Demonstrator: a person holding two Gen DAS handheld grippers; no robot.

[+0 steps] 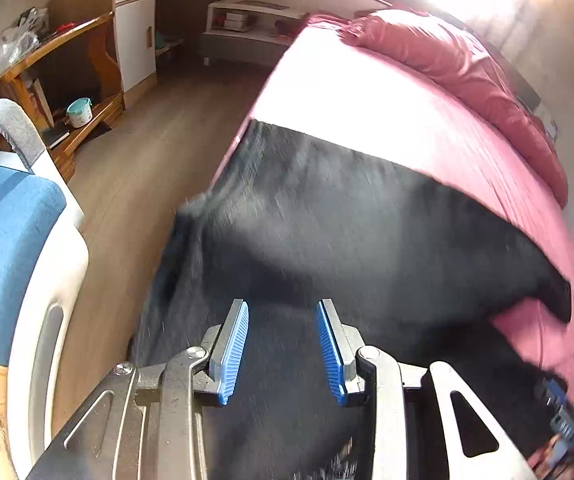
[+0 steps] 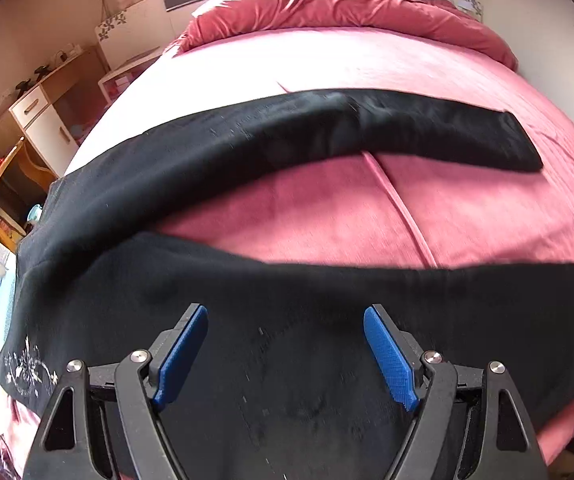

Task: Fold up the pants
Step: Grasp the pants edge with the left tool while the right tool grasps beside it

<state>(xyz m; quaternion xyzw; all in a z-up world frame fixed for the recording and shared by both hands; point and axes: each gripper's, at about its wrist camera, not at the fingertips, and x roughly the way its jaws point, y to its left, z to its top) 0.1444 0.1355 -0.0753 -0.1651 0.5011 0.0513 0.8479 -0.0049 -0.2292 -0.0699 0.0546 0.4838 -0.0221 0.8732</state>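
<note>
- My left tool (image 1: pixel 282 312) hovers over the waist end of the black pants (image 1: pixel 327 220) at the bed's (image 1: pixel 367 92) left edge, jaws apart, empty.
- My right tool (image 2: pixel 285 320) gapes wide, empty, above the pants' (image 2: pixel 287 300) near leg; far leg lies across the bed (image 2: pixel 327 208).

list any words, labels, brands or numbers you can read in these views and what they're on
None can be read.
The black fabric pants carry white floral embroidery, a pattern and not lettering.
The stacked books on the white low shelf are too small and blurred to read.
</note>
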